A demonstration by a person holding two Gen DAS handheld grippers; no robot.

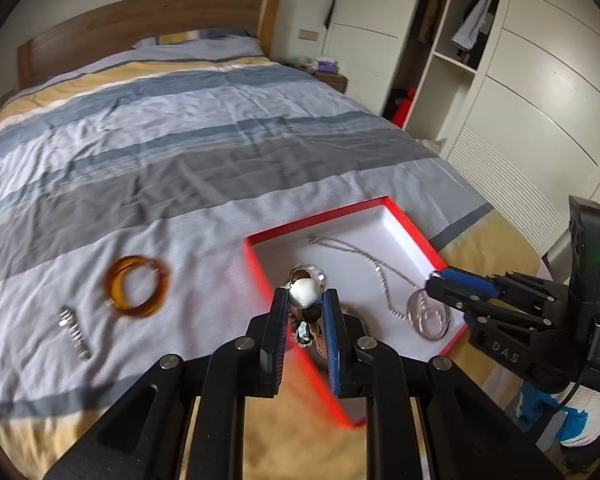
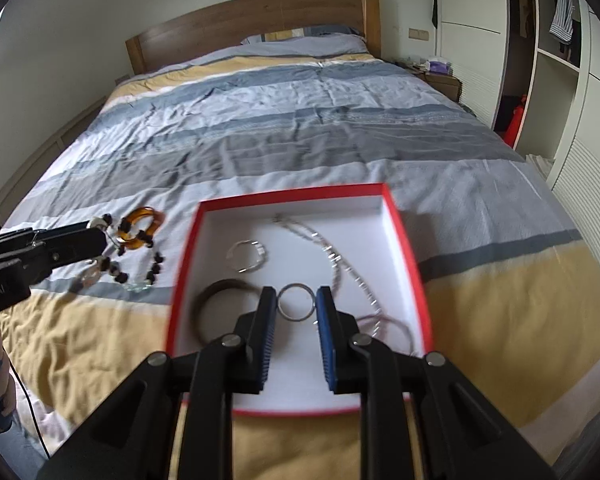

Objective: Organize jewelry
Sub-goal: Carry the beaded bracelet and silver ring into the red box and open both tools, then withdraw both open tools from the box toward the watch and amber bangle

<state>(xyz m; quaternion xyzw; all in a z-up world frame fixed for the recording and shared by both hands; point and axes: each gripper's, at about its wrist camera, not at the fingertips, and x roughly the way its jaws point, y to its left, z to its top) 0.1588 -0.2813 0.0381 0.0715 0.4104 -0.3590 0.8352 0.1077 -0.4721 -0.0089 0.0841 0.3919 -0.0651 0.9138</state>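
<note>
Two grippers w/ jewelry work over a bed (image 1: pixel 180 128). Left gripper (image 1: pixel 306 298) has its fingers (image 1: pixel 278 320) nearly closed on a beaded bracelet (image 1: pixel 306 294): a big white bead sits pinched at the tips, dark beads hang below btwn the fingers. In the right wrist view that same bracelet (image 2: pixel 136 256) dangles from the left gripper (image 2: pixel 100 232) off to the left of the box, over the bedding, so it's prob. being carried toward the red box (image 2: pixel 404 240) for dropping in.

Right gripper (image 2: pixel 294 304) hovers over the box interior; its fingers (image 2: pixel 266 312) stand a narrow gap apart. A silver ring (image 2: pixel 296 302) shows btwn them, but whether it's pinched or just lying on the white floor behind, I can't tell.

Already in the box: chain necklace (image 2: pixel 332 256), a thin silver bangle (image 2: pixel 246 256), a dark bangle (image 2: pixel 216 304). Left outside on the bedding: amber bangle (image 1: pixel 138 286) and a small metal clasp-like piece (image 1: pixel 74 332) — too blurred to name.

Hard to read: motion blur smears the box rim and the amber bangle; a clear glassy ring (image 1: pixel 428 316) near the right gripper's tip (image 1: pixel 434 278) is vague; the box's near edge is cut off by the gripper bodies.
</note>
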